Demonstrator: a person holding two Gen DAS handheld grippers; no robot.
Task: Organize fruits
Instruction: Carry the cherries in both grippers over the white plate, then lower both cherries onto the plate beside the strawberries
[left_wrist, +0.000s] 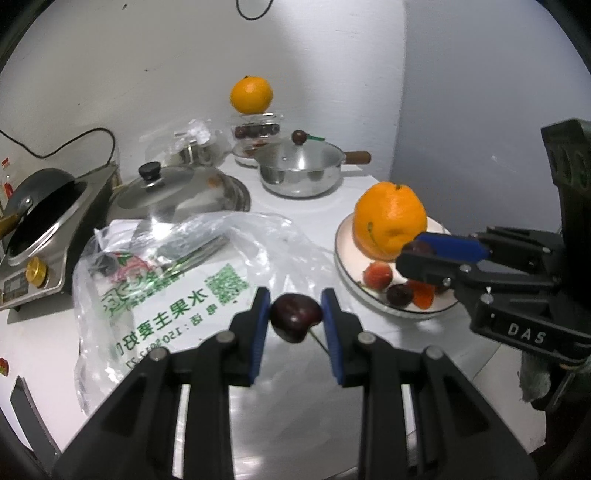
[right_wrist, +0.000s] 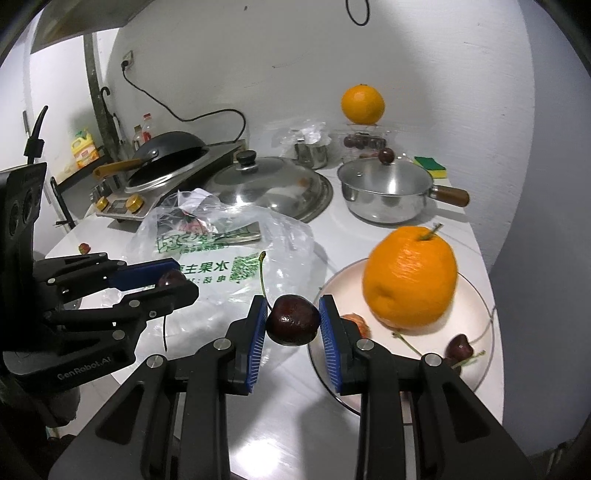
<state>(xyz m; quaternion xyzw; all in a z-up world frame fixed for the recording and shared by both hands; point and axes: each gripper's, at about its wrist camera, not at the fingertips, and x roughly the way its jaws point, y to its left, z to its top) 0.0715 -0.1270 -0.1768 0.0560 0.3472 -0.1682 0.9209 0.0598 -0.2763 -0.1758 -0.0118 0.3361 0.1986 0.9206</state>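
In the left wrist view my left gripper (left_wrist: 295, 308) is shut on a dark cherry (left_wrist: 295, 318) above the plastic bag's near edge, its stem hanging down. To the right, my right gripper (left_wrist: 415, 253) is shut on a second cherry (left_wrist: 419, 246) over the white plate (left_wrist: 339, 258). The plate holds a big orange (left_wrist: 389, 221), a strawberry (left_wrist: 377, 275) and a loose cherry (left_wrist: 399, 294). In the right wrist view the right gripper (right_wrist: 293, 314) pinches its cherry (right_wrist: 293, 320), stem up, just left of the plate (right_wrist: 476, 306) and its orange (right_wrist: 410, 277). The left gripper (right_wrist: 173, 278) is at the left.
A printed plastic bag (left_wrist: 177, 280) lies mid-table. Behind it are a glass wok lid (left_wrist: 177, 188), a lidded steel pan (left_wrist: 301, 166) and an induction cooker with a black wok (left_wrist: 40, 206). A clear box of cherries (left_wrist: 256, 131) carries a second orange (left_wrist: 251, 94). A stray red fruit (right_wrist: 84, 247) lies far left.
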